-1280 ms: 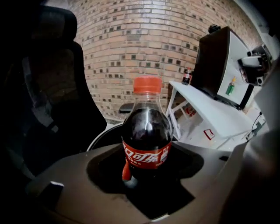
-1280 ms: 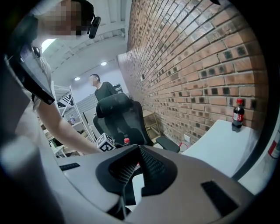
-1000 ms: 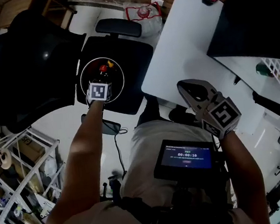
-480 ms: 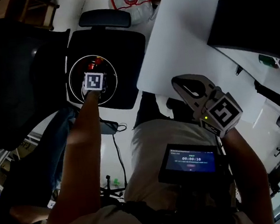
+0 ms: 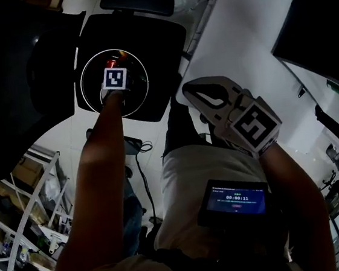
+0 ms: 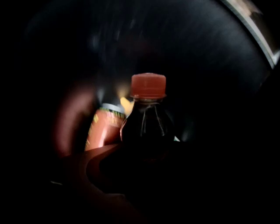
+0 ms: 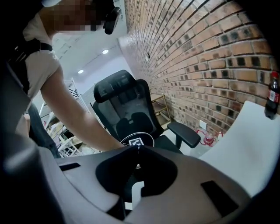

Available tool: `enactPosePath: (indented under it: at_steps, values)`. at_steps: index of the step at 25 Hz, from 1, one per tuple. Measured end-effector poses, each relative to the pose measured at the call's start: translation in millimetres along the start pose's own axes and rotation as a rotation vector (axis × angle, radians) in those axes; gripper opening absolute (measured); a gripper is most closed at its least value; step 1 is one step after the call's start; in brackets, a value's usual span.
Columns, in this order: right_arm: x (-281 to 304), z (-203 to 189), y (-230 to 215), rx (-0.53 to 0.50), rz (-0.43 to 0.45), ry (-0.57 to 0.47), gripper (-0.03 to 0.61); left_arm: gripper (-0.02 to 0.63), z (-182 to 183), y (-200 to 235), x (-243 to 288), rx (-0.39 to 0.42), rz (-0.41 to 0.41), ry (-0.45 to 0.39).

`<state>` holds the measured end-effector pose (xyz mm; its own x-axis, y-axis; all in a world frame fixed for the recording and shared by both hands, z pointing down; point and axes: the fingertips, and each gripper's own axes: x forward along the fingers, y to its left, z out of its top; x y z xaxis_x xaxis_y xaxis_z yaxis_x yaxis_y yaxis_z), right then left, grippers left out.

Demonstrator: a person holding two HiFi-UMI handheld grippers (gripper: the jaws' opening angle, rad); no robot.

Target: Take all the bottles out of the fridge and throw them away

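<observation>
My left gripper [image 5: 115, 68] grips a dark, red-capped plastic bottle [image 6: 148, 119] inside the white-rimmed round bin [image 5: 82, 81]. My right gripper [image 7: 136, 153] is closed and empty.

Dark bottle [image 6: 148, 127], red cap [image 6: 148, 85], upright, gripped between dim jaws; orange-labelled bottle [image 6: 103, 129] just behind, left; surroundings black.

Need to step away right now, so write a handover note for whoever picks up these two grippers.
Left gripper: shut on a dark bottle with a red cap, held over the round bin.
Right gripper: shut, empty, raised beside the white table.
Done: an orange-labelled bottle already lies in the bin.
To do: drop the held bottle; another red-capped bottle stands on the table. The fridge is out of view, so what remains inside cannot be told.
</observation>
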<state>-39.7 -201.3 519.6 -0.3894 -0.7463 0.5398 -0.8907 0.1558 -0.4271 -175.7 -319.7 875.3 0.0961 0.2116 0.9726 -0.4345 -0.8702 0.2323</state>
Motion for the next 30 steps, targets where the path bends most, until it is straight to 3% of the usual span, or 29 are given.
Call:
enactPosePath:
  at_steps: [4,7,12,16,18,21,23,24,27,30]
  values:
    - [0.6,-0.3,0.6,0.005,-0.007,-0.003,0.003,0.327,-23.6,3.7,14.4,-0.086,-0.026,0.103]
    - [-4.8,-4.8,-0.2,0.006,-0.025,0.001,0.003,0.328,-32.4,8.7,17.7,-0.079,-0.018,0.165]
    - [-20.7,-2.9,-6.0,-0.022,-0.068,-0.04,0.003,0.328,-20.7,22.5,-2.3,-0.047,0.118,0.12]
    - [-39.5,8.0,-3.1,-0.048,-0.09,-0.089,0.003,0.328,16.4,13.8,-47.7,-0.059,0.147,-0.097]
    - [-49.7,14.1,1.6,-0.054,-0.107,-0.101,0.003,0.299,33.5,10.3,-84.7,-0.022,0.174,-0.215]
    - [-59.0,21.9,3.4,-0.066,-0.122,-0.14,0.003,0.186,53.5,5.0,-135.2,0.021,0.194,-0.379]
    - [-68.0,21.2,3.1,-0.072,-0.132,-0.165,0.003,0.042,68.1,-20.9,-173.5,0.009,0.104,-0.565]
    - [-74.2,20.6,2.9,-0.075,-0.14,-0.18,0.003,0.016,75.6,-39.9,-198.5,0.007,0.045,-0.675]
    - [-99.6,24.3,5.0,-0.067,-0.168,-0.224,0.003,0.006,83.5,-89.7,-264.4,0.064,-0.097,-0.91]
    - [-129.6,24.2,10.2,-0.064,-0.196,-0.248,0.003,0.006,84.3,-140.7,-307.0,0.175,-0.185,-0.988]
